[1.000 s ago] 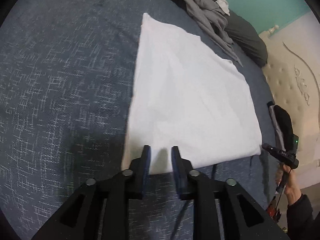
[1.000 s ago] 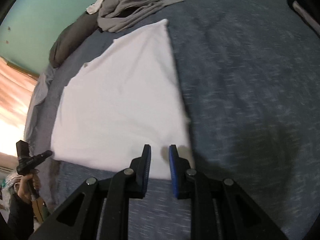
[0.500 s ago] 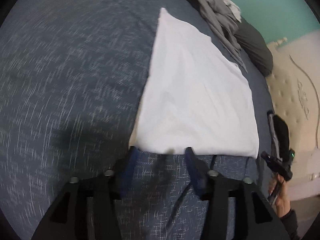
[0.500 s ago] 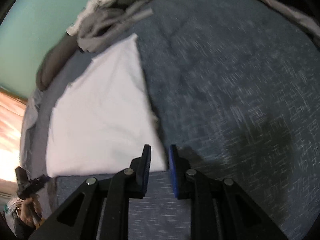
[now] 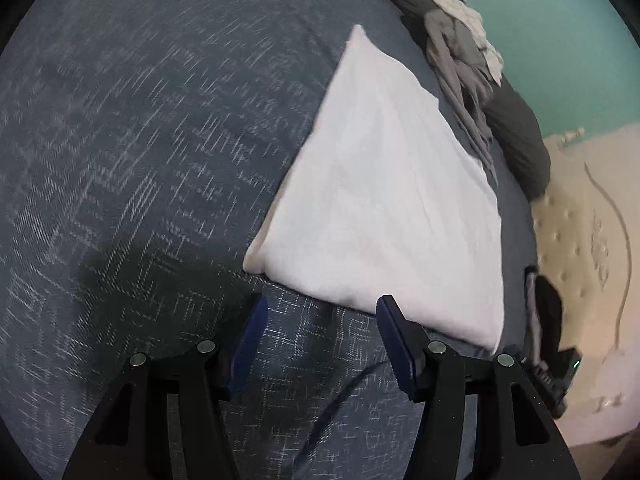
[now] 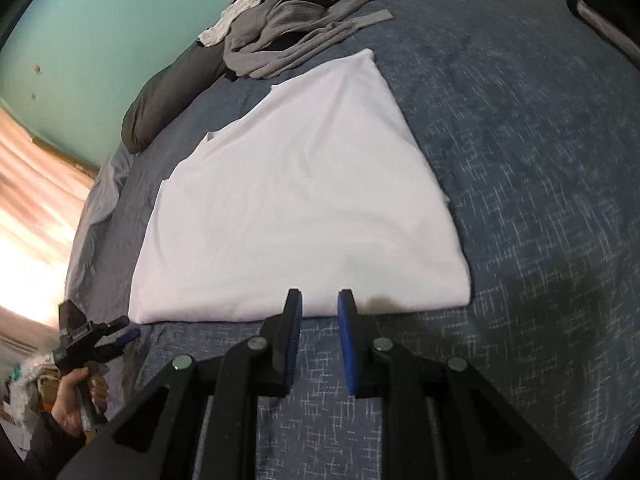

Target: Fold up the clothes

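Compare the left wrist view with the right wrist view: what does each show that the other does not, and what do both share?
Only the left wrist view shows the cream tufted headboard and the left tool's wide-set fingers. Only the right wrist view shows the bright curtain, the hand holding the other tool, and the right tool close to the garment's near edge. Both show the folded white garment, the grey clothes pile, the blue bedspread and the teal wall.

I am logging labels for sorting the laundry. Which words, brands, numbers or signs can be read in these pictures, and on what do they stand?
None can be read.
White folded garment: plain, no print or tag showing.
Grey clothes pile: no text visible.
Blue bedspread: only a woven pattern.
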Tool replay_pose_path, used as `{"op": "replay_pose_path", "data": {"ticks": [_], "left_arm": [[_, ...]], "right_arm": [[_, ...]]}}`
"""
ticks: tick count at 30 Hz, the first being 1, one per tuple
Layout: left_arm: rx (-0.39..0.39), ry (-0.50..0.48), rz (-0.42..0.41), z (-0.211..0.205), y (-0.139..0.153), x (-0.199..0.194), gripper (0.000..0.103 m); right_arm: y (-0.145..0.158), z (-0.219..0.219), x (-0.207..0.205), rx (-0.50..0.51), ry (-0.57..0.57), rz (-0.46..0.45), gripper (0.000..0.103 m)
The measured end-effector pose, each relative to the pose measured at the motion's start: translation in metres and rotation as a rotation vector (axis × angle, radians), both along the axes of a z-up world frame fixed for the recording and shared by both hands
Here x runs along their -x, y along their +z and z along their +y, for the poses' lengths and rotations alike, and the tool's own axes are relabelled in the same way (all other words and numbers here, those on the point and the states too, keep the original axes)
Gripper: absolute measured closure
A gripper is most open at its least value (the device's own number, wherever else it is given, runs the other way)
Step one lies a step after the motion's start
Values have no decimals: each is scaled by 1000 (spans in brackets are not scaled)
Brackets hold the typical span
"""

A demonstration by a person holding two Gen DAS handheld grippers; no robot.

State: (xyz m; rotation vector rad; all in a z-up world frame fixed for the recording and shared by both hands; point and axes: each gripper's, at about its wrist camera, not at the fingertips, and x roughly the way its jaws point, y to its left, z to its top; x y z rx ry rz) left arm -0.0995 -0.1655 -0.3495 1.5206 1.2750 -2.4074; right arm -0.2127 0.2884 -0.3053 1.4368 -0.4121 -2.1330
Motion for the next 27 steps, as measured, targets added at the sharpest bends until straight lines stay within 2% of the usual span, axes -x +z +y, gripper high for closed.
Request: {"op": "replay_pose_path", "data": {"ticks": [4,10,18,23,27], "left_arm": [[-21,43,20,3,-4,-1,42],[-72,181,67,-2,-11,-6,42],[-80,251,106,-4,-15,-5,42],[-52,242,115,-1,-13,-5,42],[-46,237,122,0,-13,-5,42]], "right_arm": [[-10,-3,3,-5,-15,-6,85],[-19,-4,-1,40,-39,-12,82],[-26,-11,-5,76,-53,-4,80],[-17,-33,-7,103,2,16,80],[-4,-76,-9,116,103,31,80]]}}
